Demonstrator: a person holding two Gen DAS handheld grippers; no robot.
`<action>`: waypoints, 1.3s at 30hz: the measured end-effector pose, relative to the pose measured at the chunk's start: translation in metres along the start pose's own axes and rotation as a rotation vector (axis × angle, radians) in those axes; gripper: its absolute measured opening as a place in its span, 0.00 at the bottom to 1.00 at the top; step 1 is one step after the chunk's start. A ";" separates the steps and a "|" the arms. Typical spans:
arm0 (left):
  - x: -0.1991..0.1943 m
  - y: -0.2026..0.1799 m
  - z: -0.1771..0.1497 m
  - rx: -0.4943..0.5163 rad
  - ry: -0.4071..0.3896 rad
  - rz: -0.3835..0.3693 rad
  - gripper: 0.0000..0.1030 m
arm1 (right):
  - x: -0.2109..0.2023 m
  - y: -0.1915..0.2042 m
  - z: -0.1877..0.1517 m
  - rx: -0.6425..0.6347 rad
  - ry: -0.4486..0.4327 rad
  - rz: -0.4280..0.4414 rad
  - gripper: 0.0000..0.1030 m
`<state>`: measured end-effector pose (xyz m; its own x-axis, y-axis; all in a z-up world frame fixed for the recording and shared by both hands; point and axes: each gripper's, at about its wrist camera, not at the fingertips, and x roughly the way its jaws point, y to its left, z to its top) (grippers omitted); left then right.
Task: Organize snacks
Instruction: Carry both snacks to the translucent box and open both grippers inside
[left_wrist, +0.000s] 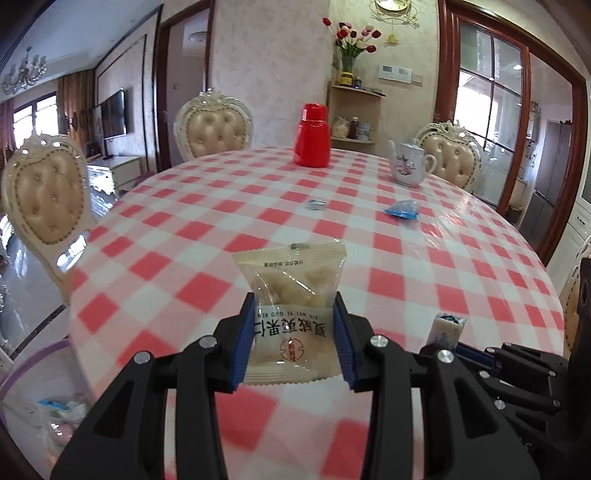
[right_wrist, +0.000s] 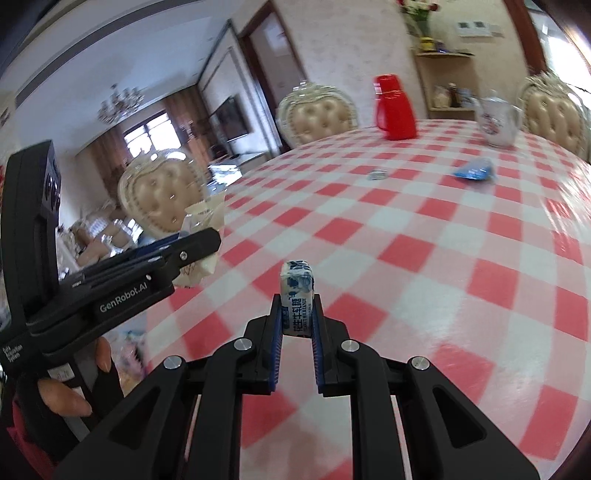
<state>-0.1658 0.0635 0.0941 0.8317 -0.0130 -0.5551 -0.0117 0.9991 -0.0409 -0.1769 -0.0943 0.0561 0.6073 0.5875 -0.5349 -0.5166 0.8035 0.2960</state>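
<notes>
left gripper (left_wrist: 294, 332) pinches a nut packet (left_wrist: 291, 295) by its sides, held above the checked table (left_wrist: 207, 236). right gripper (right_wrist: 297, 317) clamped on a small blue-white candy (right_wrist: 297, 295), also off the table. farther out lie a tiny wrapped candy (left_wrist: 317, 204) and a blue packet (left_wrist: 402, 210); red flask (left_wrist: 312, 134) and teapot (left_wrist: 408, 162) at the far edge.

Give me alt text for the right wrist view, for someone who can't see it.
The right hand-held gripper is shut on a small blue-and-white candy, held upright above a red-and-white checked tablecloth. At left, the left hand-held gripper carries a pale snack packet. A blue packet, a small wrapped sweet, a red flask and a teapot sit farther back.
</notes>
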 end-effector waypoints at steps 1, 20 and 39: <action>-0.007 0.008 -0.003 0.004 0.003 0.008 0.39 | 0.001 0.007 -0.001 -0.014 0.007 0.011 0.14; -0.074 0.163 -0.050 0.124 0.228 0.167 0.40 | 0.037 0.165 -0.043 -0.366 0.173 0.251 0.14; -0.110 0.186 -0.013 -0.190 -0.056 0.284 0.98 | 0.019 0.080 -0.006 -0.127 0.064 0.203 0.63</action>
<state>-0.2671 0.2499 0.1366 0.8094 0.2723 -0.5204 -0.3463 0.9369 -0.0483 -0.2102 -0.0194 0.0654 0.4456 0.7252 -0.5250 -0.6987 0.6483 0.3025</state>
